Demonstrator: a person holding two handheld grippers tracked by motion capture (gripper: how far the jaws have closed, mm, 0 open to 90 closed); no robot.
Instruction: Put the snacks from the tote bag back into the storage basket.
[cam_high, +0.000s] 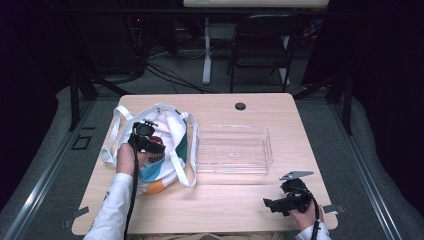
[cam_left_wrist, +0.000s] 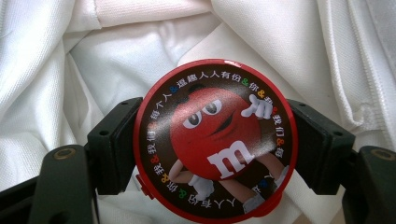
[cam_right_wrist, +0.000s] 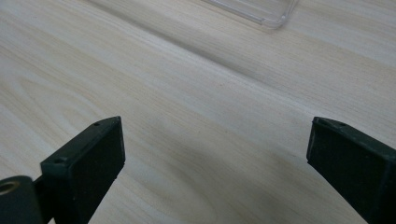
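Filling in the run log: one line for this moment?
left gripper: shut on candy tin, inside bag | right gripper: open over table

High cam sat above the person's edge of the table (cam_high: 220, 200), facing fwd and down, far enough to take in the whole top. Left tool (cam_high: 150, 142) cam looked along its jaws into the white bag (cam_left_wrist: 93, 60), very close, at 9 o'clock of the table. Right tool (cam_high: 275, 205) cam looked low over bare wood near 5 o'clock, close. It shared the clear tray (cam_right_wrist: 261, 11) corner w/ the high cam.
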